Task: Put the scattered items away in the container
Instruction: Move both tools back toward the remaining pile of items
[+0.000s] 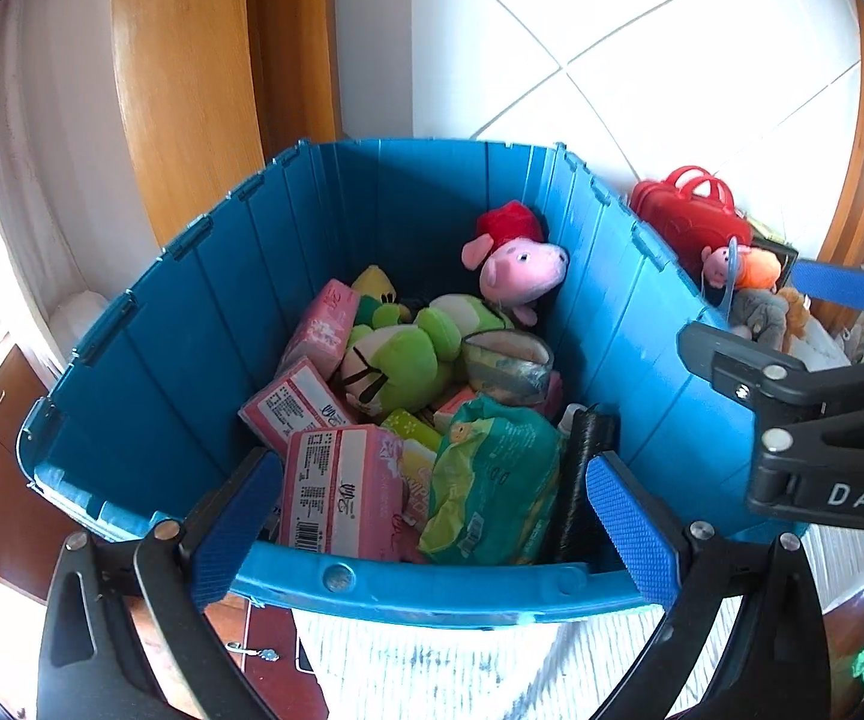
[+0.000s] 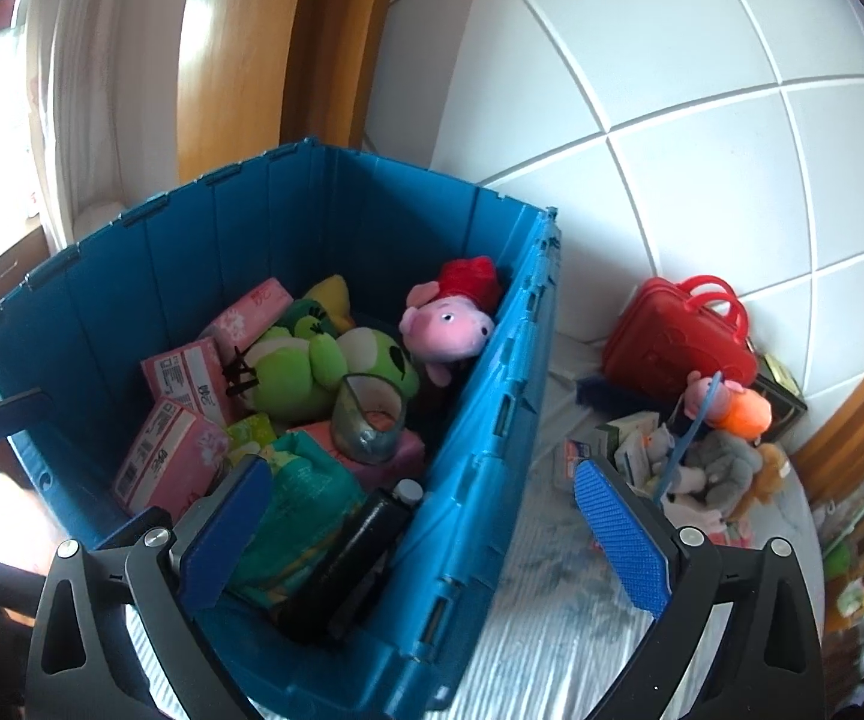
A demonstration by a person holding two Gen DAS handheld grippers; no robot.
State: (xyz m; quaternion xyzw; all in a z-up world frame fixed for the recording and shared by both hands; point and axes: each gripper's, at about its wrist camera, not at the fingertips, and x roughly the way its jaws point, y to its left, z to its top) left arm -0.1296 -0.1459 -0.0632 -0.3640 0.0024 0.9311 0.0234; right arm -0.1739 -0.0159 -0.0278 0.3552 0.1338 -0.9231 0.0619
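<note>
A blue plastic crate (image 1: pixel 150 372) (image 2: pixel 492 420) holds a pink pig plush (image 1: pixel 519 264) (image 2: pixel 444 324), a green frog plush (image 1: pixel 402 360) (image 2: pixel 324 366), pink tissue packs (image 1: pixel 342 492) (image 2: pixel 168 456), a teal packet (image 1: pixel 492 480), a tape roll (image 2: pixel 369 420) and a black bottle (image 2: pixel 360 546). My left gripper (image 1: pixel 432 522) is open and empty over the crate's near rim. My right gripper (image 2: pixel 420 534) is open and empty above the crate's right wall; it also shows in the left wrist view (image 1: pixel 792 324). Scattered items lie right of the crate: a red toy case (image 2: pixel 678 342) (image 1: pixel 690 216), a small pig plush (image 2: pixel 732 402) (image 1: pixel 744 267), a grey plush (image 2: pixel 720 468).
The crate and the loose pile sit on a pale striped cloth (image 2: pixel 552 618). A white tiled wall (image 2: pixel 702 120) stands behind, with a wooden frame (image 1: pixel 192 90) at left. Small boxes (image 2: pixel 624 444) and a dark box (image 2: pixel 783 390) lie in the pile.
</note>
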